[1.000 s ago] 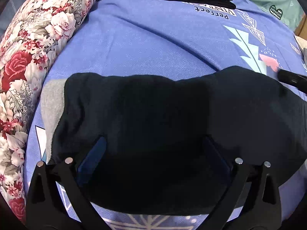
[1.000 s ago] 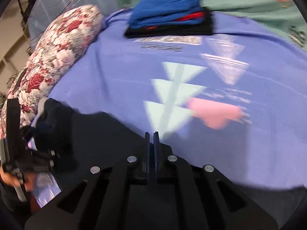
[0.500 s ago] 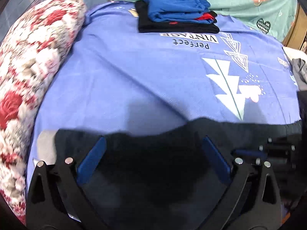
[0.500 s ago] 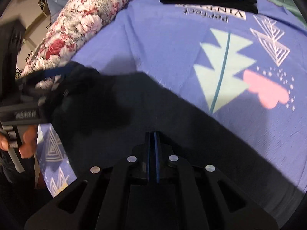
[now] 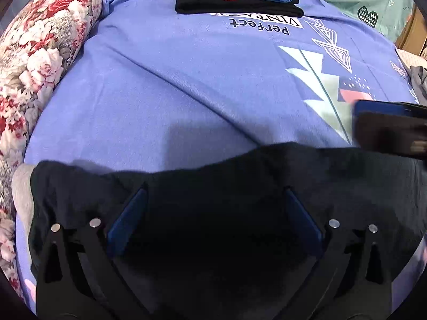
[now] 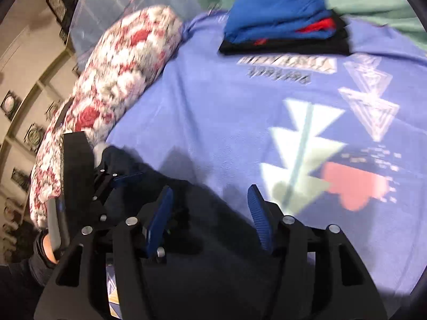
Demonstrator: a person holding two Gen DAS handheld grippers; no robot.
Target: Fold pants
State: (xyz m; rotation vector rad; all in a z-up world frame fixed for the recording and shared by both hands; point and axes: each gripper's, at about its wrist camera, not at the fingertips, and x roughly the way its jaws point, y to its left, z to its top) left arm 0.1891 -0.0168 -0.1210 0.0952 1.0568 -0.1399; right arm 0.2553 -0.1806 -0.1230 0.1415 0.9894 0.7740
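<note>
On the left, the left hand-held gripper (image 5: 213,213) is hovering with its jaws wide and gripping nothing over the dark pants (image 5: 213,186), which are lying bunched at the near edge of the bed (image 5: 173,80). The right hand-held gripper (image 6: 210,208) is likewise spread and empty above them. Judging by the compact shape, one fold seems made, with smoothing or another fold remaining.

Right wrist view is motion-blurred; bedsheet lettering (image 6: 287,70) is unreadable. Pants (image 5: 213,213) extend past the lower frame edge. Right tongs (image 5: 387,130) are cut off at the frame edge.
</note>
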